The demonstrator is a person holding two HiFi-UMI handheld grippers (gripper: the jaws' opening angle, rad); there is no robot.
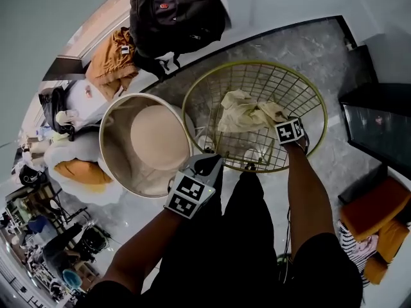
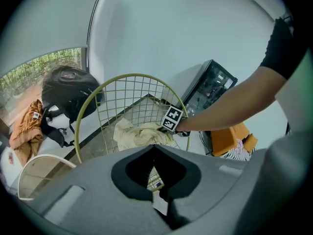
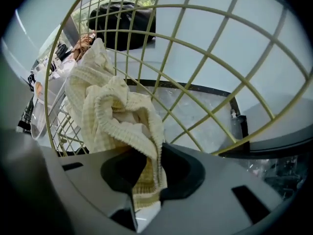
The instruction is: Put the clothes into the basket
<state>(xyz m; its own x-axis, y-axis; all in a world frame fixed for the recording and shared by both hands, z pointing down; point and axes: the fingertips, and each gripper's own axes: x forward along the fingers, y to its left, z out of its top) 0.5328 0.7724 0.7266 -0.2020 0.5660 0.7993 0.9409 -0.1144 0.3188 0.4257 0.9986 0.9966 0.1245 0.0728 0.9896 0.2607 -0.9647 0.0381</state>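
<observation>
A yellow wire basket stands on the pale floor in front of me. A cream waffle-knit cloth hangs inside it. My right gripper points straight down into the basket at the cloth's right end. In the right gripper view the cloth runs down between the jaws of the right gripper, which are shut on it, with basket wires all round. My left gripper hovers at the basket's near rim, shut and empty. The left gripper view shows the basket and the cloth beyond its jaws.
A white round bin holding a beige thing stands left of the basket. Behind are a black backpack and an orange garment. A black cabinet and orange cushions lie to the right.
</observation>
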